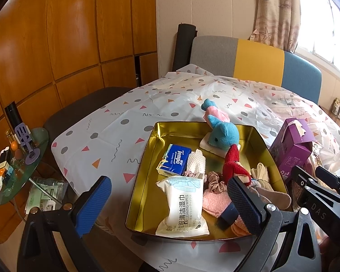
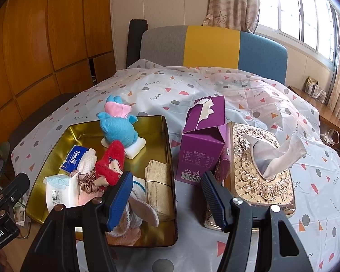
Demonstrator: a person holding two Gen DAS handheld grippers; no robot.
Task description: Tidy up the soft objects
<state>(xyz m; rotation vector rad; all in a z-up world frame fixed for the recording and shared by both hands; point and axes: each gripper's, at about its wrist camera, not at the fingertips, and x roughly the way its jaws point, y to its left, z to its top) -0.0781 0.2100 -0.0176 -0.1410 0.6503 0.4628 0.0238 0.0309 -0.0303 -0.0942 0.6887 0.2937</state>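
A gold metal tray [image 2: 170, 154] sits at the near-left part of the tabletop [image 2: 215, 86], which is covered in a white cloth printed with dots, triangles and squiggles. The soft things are gathered inside it. A blue plush toy [image 2: 116, 124] with a pink piece leans over the tray's far rim, its head resting on a white sponge block [image 2: 137, 148]. Just in front of it lies a red-haired doll [image 2: 111, 161], and beside that, toward the tray's left wall, a blue Tempo tissue pack [image 1: 176, 161] next to a white textured cloth [image 1: 197, 162]. A pack of wet wipes [image 1: 183, 206] lies at the near-left corner, touching a tan satin scrunchie [image 2: 89, 181]. Folded beige cloth [image 2: 157, 185] lies along the tray's right wall, and pink fuzzy fabric [image 1: 215, 201] fills the near end.

Right of the tray, just beside it, stands a torn-open purple carton [image 2: 201, 140]; touching its right side is an ornate gold tissue box [image 2: 260, 170] with a tissue sticking up.

The left tool [image 1: 170, 204] hangs over the tray's near edge, its blue pads spread wide and gripping nothing. The right tool [image 2: 167, 199] is likewise released — one pad over the tray's near-right corner, the other in front of the gold tissue box.
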